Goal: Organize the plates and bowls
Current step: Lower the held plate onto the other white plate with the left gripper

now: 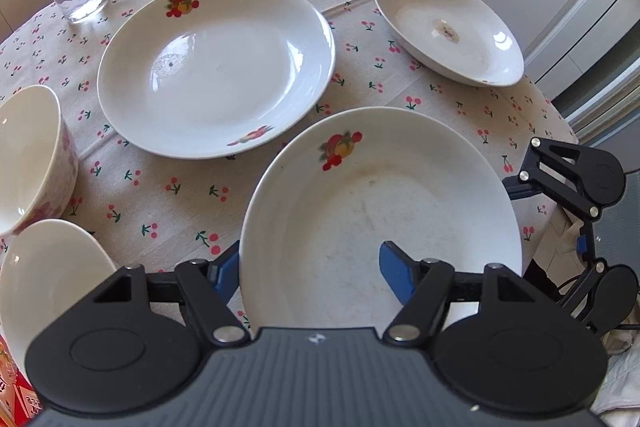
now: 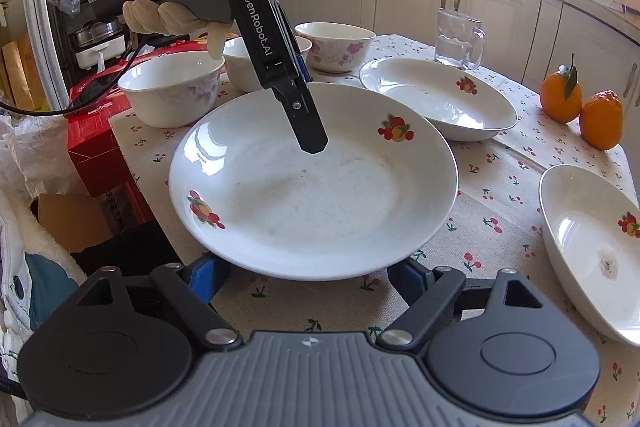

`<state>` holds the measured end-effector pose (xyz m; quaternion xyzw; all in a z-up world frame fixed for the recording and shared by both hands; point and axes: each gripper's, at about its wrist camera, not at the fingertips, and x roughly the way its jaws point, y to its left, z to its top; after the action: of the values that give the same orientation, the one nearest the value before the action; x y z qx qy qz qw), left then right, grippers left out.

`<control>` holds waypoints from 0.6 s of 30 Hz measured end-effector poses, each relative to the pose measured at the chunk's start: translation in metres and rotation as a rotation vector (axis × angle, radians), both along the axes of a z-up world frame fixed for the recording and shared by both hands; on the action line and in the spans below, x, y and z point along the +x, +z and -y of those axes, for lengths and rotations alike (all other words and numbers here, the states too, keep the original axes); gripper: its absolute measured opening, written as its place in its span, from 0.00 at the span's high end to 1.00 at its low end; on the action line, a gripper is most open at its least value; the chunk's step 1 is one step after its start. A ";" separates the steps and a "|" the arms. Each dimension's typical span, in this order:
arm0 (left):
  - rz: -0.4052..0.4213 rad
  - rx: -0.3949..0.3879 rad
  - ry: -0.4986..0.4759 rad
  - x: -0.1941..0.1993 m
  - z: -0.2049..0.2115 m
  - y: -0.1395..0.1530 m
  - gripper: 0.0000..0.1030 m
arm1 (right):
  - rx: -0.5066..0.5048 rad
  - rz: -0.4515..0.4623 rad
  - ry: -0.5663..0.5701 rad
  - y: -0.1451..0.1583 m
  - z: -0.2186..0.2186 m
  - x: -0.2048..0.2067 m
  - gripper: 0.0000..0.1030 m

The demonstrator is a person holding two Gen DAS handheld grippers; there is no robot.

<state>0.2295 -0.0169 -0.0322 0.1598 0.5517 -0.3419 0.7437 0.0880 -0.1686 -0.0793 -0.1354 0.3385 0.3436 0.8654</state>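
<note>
On the table (image 2: 500,187) the near plate (image 2: 312,187) sits before three bowls (image 2: 172,87), with a mug (image 2: 458,39) and oranges (image 2: 580,107) behind two more plates (image 2: 436,99).

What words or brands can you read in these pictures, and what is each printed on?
"GenRobot.AI": on the left gripper, down its black body.
White small print near its top: cut off and too small to read.
Red box lettering: blurred, unreadable.
Plates and bowls: fruit and flower pictures only, no words.
</note>
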 end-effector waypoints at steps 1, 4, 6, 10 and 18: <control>-0.001 -0.002 0.001 0.000 0.000 0.000 0.32 | 0.000 -0.001 0.002 0.000 0.001 0.000 0.14; -0.002 -0.004 0.001 0.000 0.002 0.001 0.32 | 0.000 -0.005 0.004 0.002 0.003 -0.001 0.14; 0.000 -0.007 0.000 0.001 0.004 0.002 0.32 | -0.004 -0.005 0.004 0.004 0.005 0.000 0.14; 0.000 -0.010 -0.002 0.003 0.008 0.004 0.32 | 0.005 -0.011 0.005 0.007 0.011 0.002 0.14; 0.009 -0.020 -0.010 0.009 0.020 0.013 0.32 | 0.000 -0.001 0.012 0.016 0.024 0.005 0.14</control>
<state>0.2380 -0.0366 -0.0187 0.1564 0.5443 -0.3503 0.7460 0.0931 -0.1931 -0.0636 -0.1370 0.3381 0.3490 0.8632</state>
